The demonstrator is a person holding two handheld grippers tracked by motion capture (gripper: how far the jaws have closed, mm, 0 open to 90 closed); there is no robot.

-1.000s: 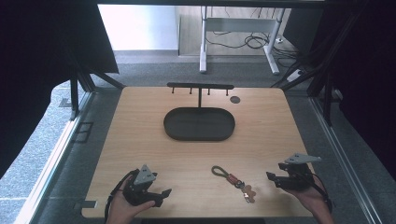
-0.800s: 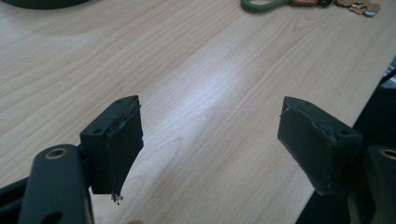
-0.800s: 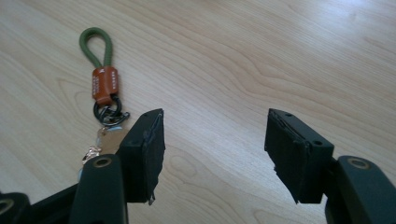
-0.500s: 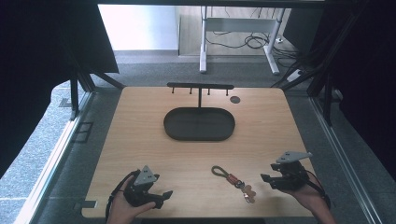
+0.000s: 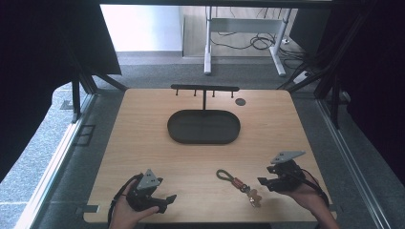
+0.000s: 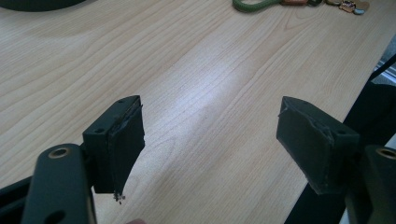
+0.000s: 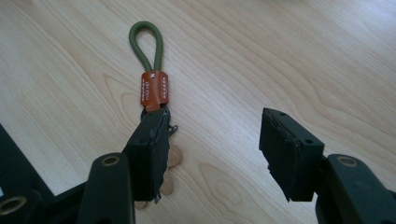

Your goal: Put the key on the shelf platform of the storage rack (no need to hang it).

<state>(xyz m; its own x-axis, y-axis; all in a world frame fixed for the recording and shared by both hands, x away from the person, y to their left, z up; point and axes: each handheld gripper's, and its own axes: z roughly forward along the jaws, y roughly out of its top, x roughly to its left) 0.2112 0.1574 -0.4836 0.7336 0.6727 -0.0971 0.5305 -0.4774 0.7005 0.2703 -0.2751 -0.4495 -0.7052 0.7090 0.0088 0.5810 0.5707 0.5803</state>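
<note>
A keychain [image 5: 237, 183] lies on the wooden table near the front edge: a green cord loop, a brown leather tag [image 7: 154, 88] and keys. My right gripper [image 5: 263, 183] hovers just to its right, pointing left at it. In the right gripper view the right gripper [image 7: 215, 140] is open; its jaws have just been closing and only bare wood lies between them. Its left jaw covers the ring and part of the keys. My left gripper [image 5: 165, 200] rests at the front left, open and empty. The left gripper view shows the keychain [image 6: 280, 3] far off at the top.
A black oval tray [image 5: 176, 131] sits mid-table. Behind it stands a black rack [image 5: 204, 88] with several pegs. A small dark disc [image 5: 240, 101] lies at the back right. The table's front edge runs close under both hands.
My right gripper has moved left toward the keychain and risen a little, and its jaws stand narrower. The left gripper has stayed in place.
</note>
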